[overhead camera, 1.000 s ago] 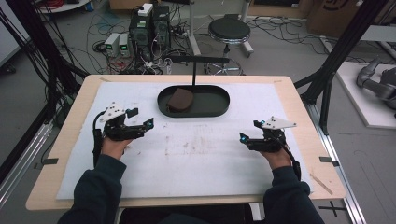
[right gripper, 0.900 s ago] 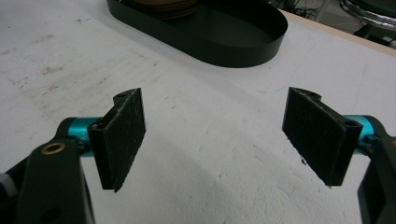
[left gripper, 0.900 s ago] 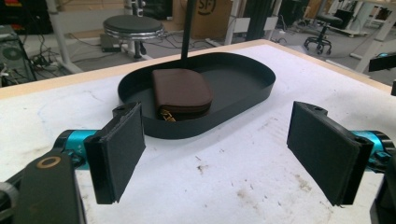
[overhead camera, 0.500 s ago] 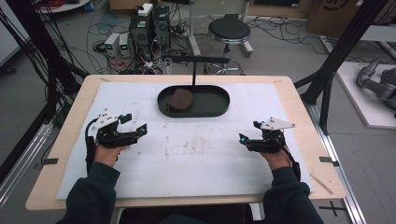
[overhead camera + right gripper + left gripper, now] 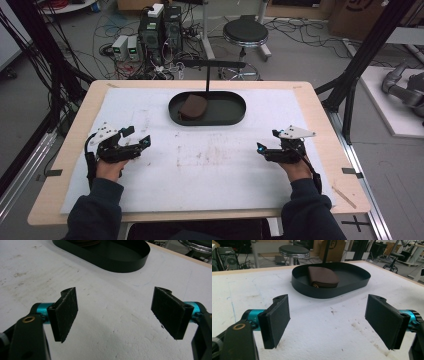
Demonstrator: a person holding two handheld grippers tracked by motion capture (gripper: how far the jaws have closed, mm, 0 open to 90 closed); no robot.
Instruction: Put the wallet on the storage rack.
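Left gripper (image 5: 136, 143) held over the white mat (image 5: 210, 175), jaws spread wide and empty, right gripper (image 5: 265, 149) likewise released, brown pouch (image 5: 322, 277) laid in the left end of the black oval tray (image 5: 352, 287), narrower end pointed away from the person

One black tray (image 5: 235, 116), one brown pouch (image 5: 193, 106), two tools.

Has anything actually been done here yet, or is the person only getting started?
It looks barely started. A brown pouch already lies in the black tray. Both claws, left and right, are open and hold nothing, away from the tray. What remains is not clear.
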